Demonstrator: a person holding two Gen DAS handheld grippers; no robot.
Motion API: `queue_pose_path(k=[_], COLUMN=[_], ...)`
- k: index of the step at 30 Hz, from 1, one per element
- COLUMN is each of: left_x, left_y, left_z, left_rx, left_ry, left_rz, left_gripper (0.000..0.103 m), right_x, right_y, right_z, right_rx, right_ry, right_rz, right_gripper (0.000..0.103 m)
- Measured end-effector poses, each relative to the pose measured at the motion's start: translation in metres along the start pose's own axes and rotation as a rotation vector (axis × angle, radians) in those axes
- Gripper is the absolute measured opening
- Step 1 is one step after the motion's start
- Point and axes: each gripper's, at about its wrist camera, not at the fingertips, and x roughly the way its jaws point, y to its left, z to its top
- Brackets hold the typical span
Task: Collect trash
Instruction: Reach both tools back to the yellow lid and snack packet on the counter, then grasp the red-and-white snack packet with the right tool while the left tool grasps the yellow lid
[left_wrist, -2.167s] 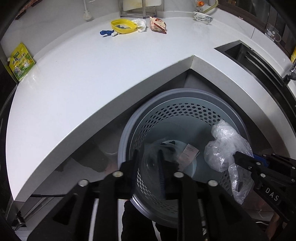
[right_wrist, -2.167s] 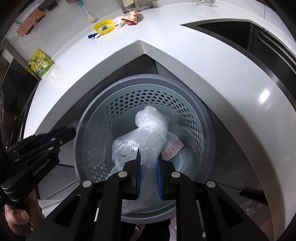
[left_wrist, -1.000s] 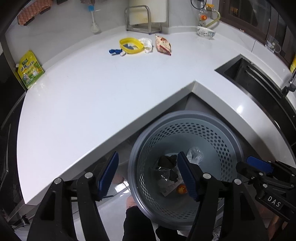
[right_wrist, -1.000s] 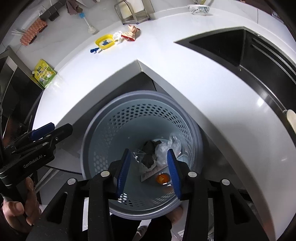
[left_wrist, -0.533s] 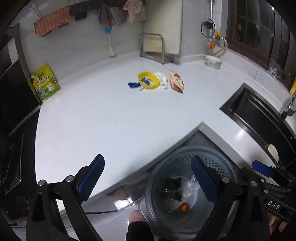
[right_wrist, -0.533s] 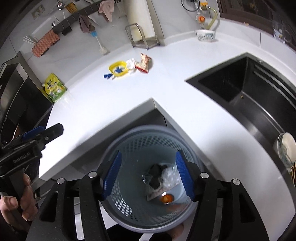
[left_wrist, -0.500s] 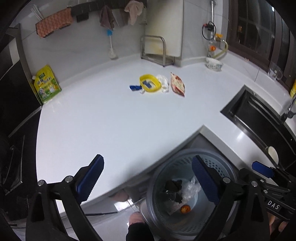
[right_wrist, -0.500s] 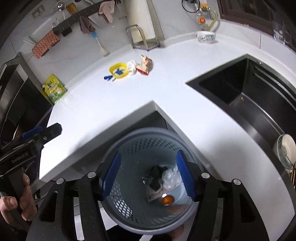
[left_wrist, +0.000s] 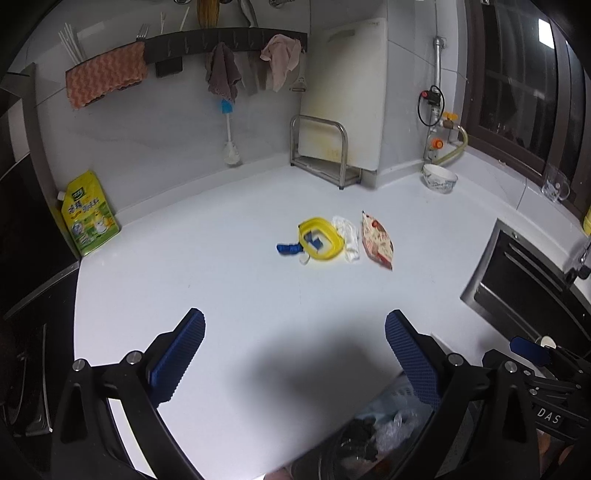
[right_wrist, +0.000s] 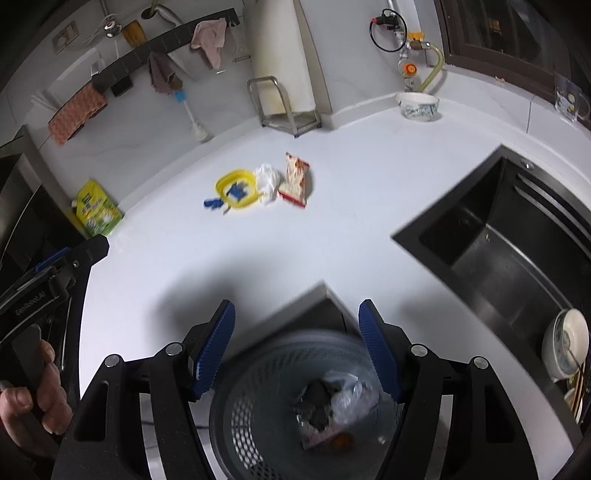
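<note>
The trash still to pick up lies in a small bunch in the middle of the white counter (left_wrist: 221, 295): a yellow ring-shaped lid (left_wrist: 320, 238), a blue scrap (left_wrist: 288, 249) touching its left side, a crumpled white wrapper (left_wrist: 347, 236) on its right, and a red-and-white snack bag (left_wrist: 376, 240) just beside that. Nothing stands between this bunch and the grippers; the counter in front of it is bare.

A gray trash basket with holes (right_wrist: 251, 413) sits on the floor below the counter's inner corner. Inside it lie a clear plastic bag (right_wrist: 347, 395), something dark and a small orange thing.

The left gripper (left_wrist: 295, 354) has its jaws wide apart with nothing between them. The right gripper (right_wrist: 295, 347) has just been opening its jaws, and they hold nothing.

Farther out are a black sink (right_wrist: 517, 251) on the right, a bowl (left_wrist: 439, 178) near the window, a metal rack (left_wrist: 325, 155) by the wall, and a green-and-yellow pouch (left_wrist: 88, 214) on the far left.
</note>
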Motion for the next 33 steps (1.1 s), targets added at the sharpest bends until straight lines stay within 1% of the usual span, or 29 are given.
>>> queue_pose_path(k=[4, 6, 12, 17, 26, 33], left_x=[0.028, 0.041, 0.087, 0.122, 0.182, 0.218], left_y=[0.007, 0.010, 0.019, 0.026, 0.025, 0.017], left_z=[0.017, 0.025, 0.046, 0.059, 0.078, 0.087], left_rx=[0.003, 0.008, 0.022, 0.021, 0.067, 0.112], left_ry=[0.002, 0.003, 0.018, 0.032, 0.075, 0.109], left_rz=[-0.012, -0.017, -0.023, -0.047, -0.077, -0.099], left_gripper=[0.096, 0.096, 0.096, 0.096, 0.096, 0.096], right_x=[0.016, 0.027, 0.073, 0.107, 0.155, 0.185], right_y=[0.006, 0.008, 0.010, 0.013, 0.013, 0.000], right_z=[0.023, 0.036, 0.066, 0.082, 0.108, 0.126], right_rx=[-0.007, -0.006, 0.017, 0.020, 0.044, 0.099], right_ry=[-0.022, -0.033, -0.031, -0.015, 0.019, 0.031], right_rz=[-0.014, -0.021, -0.038, -0.062, -0.100, -0.126], right_gripper=[0.070, 0.070, 0.070, 0.070, 0.070, 0.070])
